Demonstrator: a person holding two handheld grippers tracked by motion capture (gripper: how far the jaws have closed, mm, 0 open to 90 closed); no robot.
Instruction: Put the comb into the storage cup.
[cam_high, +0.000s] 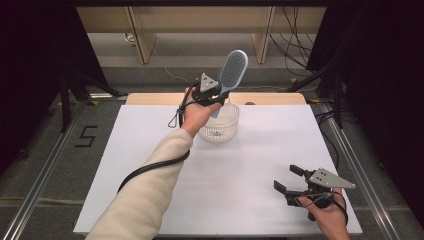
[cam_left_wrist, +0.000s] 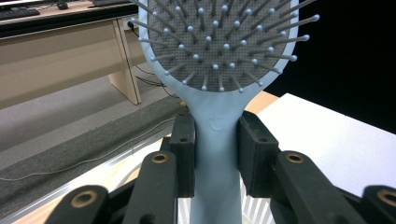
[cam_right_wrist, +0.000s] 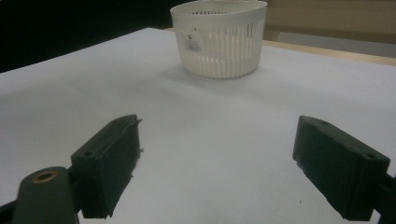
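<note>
A light blue hairbrush (cam_high: 233, 69) with grey bristles (cam_left_wrist: 219, 37) stands head up above a white slatted basket (cam_high: 221, 123). My left gripper (cam_high: 212, 95) is shut on its handle (cam_left_wrist: 217, 154), both pads pressing its sides, and holds it over the basket's far left rim. The handle's lower end hangs just inside the basket. My right gripper (cam_high: 286, 178) rests low near the table's front right corner, its jaws wide apart with nothing between them. In the right gripper view the basket (cam_right_wrist: 219, 37) stands well ahead of the open gripper (cam_right_wrist: 215, 168).
A white sheet (cam_high: 150, 165) covers the table, whose wooden edge (cam_high: 270, 98) shows at the back. Dark curtains flank both sides. Desk legs and cables lie on the floor beyond the table. A marker reading 5 (cam_high: 86, 136) sits on the floor at the left.
</note>
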